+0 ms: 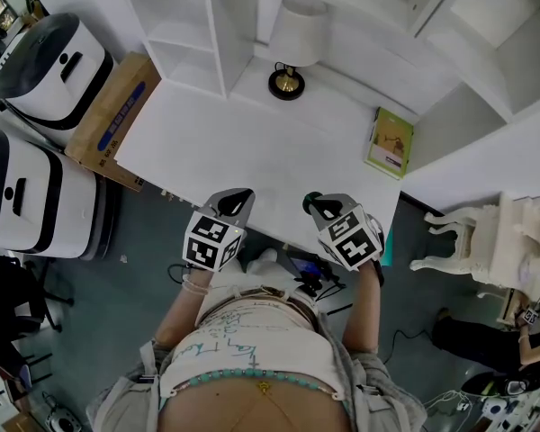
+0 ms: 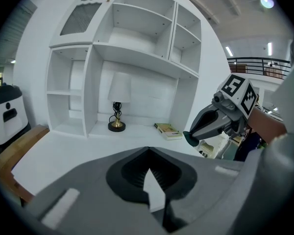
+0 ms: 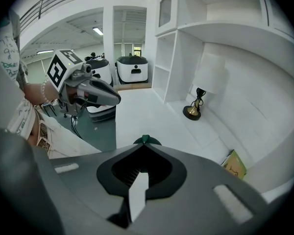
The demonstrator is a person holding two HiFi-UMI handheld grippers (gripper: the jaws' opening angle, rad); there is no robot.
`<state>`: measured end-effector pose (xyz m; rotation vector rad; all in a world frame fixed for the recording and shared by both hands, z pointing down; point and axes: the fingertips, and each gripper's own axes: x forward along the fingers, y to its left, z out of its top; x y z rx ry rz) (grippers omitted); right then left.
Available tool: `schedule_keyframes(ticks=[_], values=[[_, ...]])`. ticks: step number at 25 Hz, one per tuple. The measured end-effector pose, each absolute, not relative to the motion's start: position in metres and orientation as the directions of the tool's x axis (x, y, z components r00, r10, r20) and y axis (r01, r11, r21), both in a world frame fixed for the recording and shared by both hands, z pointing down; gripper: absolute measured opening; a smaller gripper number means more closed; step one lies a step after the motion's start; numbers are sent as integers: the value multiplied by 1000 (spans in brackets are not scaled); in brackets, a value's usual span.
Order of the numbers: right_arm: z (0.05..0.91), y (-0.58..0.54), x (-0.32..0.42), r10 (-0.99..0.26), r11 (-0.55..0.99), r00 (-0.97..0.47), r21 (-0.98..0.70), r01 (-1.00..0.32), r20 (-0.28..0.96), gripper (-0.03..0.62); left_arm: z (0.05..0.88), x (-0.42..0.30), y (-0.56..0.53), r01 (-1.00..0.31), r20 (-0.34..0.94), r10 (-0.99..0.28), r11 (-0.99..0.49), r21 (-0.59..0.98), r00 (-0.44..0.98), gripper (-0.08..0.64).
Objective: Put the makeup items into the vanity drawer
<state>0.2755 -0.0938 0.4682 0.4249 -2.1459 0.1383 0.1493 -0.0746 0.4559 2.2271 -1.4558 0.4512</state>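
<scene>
Though left gripper [image 1: 242, 193] and right gripper [image 1: 311, 202] hang at the desk [image 1: 243, 142] edge, jaws closed, empty, no makeup or drawer shows; only lamp [image 1: 292, 39], book [image 1: 390, 142]. Risk: hunting the unseen drawer blind, closed tips may knock the edge.

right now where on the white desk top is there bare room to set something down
The white desk top is bare from its left edge to the green book, in front of the white-shaded lamp. Crowding is only at the near edge, where the left tool and right tool hover.
</scene>
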Motion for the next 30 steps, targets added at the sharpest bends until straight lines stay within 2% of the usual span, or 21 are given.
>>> schedule_keyframes(ticks=[14,30], values=[[450,-88,258,-250,955,-556,107,-277,792,29,458,147,-76,-919,480,-784,-345,191,394,1],[438,-93,190,-318,932,-564,142,-334,762,29,459,88,-88,-888,479,-750,-416,193,456,1]])
